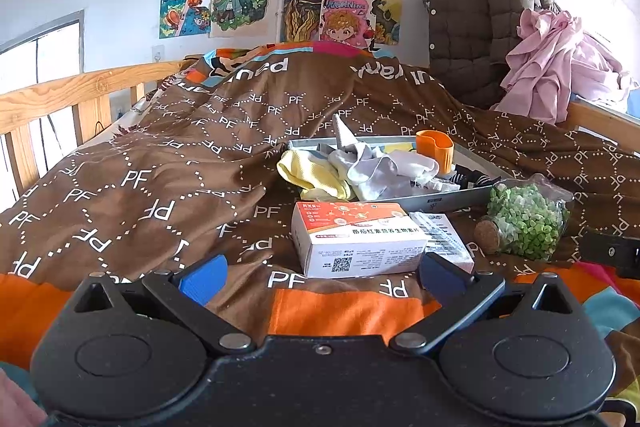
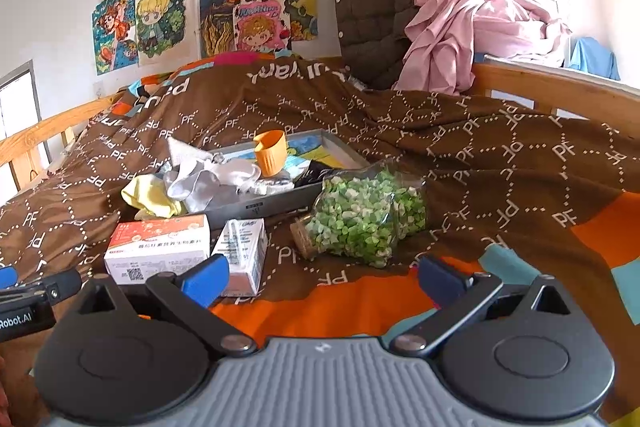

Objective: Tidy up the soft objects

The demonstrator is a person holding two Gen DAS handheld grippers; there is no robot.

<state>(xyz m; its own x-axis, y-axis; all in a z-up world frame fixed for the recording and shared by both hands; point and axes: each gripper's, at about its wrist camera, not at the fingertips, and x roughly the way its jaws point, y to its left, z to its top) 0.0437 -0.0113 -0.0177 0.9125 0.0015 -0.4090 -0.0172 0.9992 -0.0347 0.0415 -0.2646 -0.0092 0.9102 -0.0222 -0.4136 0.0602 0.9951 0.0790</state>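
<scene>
While the left wrist view is looked through, the left gripper [image 1: 320,275] is seen spread wide with nothing between its blue fingers [image 1: 204,277], low over the orange edge strip of the brown blanket [image 1: 160,167]. A white and orange box [image 1: 356,239] is parked just past the tips, with a smaller white box [image 1: 440,235] tucked against it. Behind them the grey tray [image 1: 436,201] is piled with a yellow cloth [image 1: 312,173] flopped over its near left corner and grey socks [image 1: 376,167] bunched beside an orange cup [image 1: 434,147]. Plenty of bare blanket is left toward the wooden rail [image 1: 80,95].

From the right wrist view, the right gripper [image 2: 320,277] is likewise held agape and empty. A corked bottle of green bits [image 2: 360,223] is laid on its side just off the tray's near right corner, and wide open blanket is seen to its right.
</scene>
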